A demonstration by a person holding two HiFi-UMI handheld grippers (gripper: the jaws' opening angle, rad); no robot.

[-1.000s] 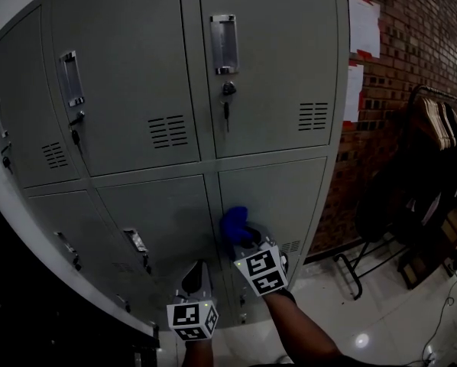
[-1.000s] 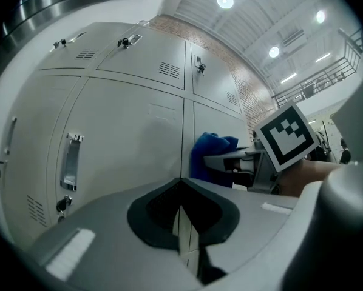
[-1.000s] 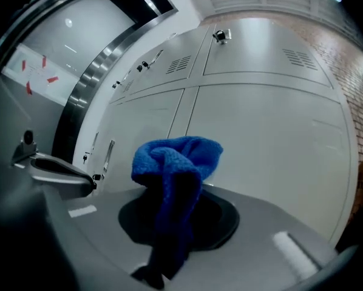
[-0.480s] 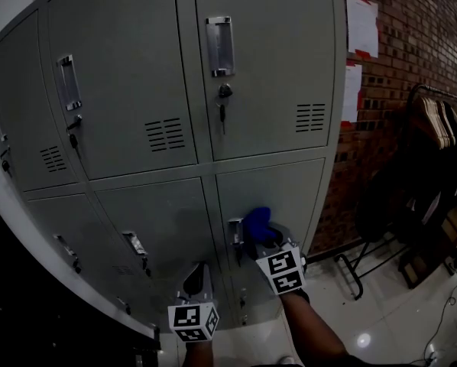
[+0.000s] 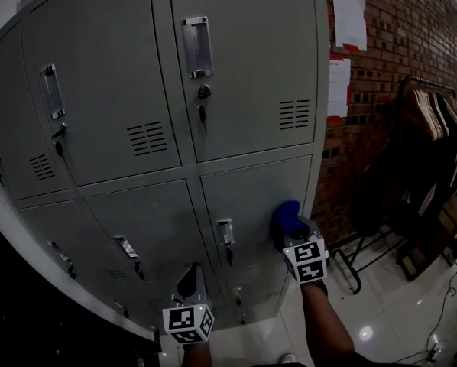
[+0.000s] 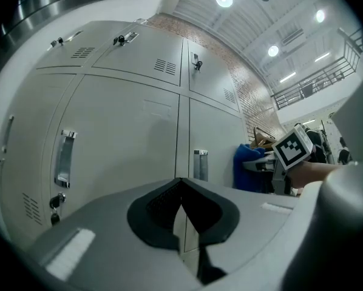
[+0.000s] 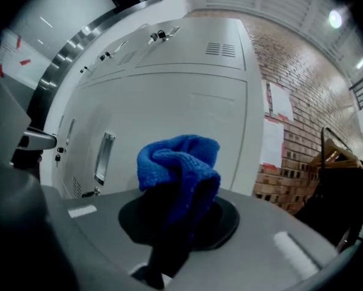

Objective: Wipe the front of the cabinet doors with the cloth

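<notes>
A grey metal locker cabinet fills the head view; its lower right door carries a handle. My right gripper is shut on a bunched blue cloth, which is pressed to that door near its right edge. In the right gripper view the cloth bulges out of the shut jaws of the right gripper, facing the door. My left gripper hangs lower, shut and holding nothing, in front of the lower middle door. The left gripper view shows the left gripper closed, with the cloth off to the right.
A brick wall with pinned papers adjoins the cabinet's right side. A clothes rack with hangers and dark garments stands on the glossy floor at the right. Keys hang in the upper doors' locks.
My right gripper has slid the blue cloth rightwards across the lower right door, from beside the handle to the door's right edge. The left gripper has stayed low.
</notes>
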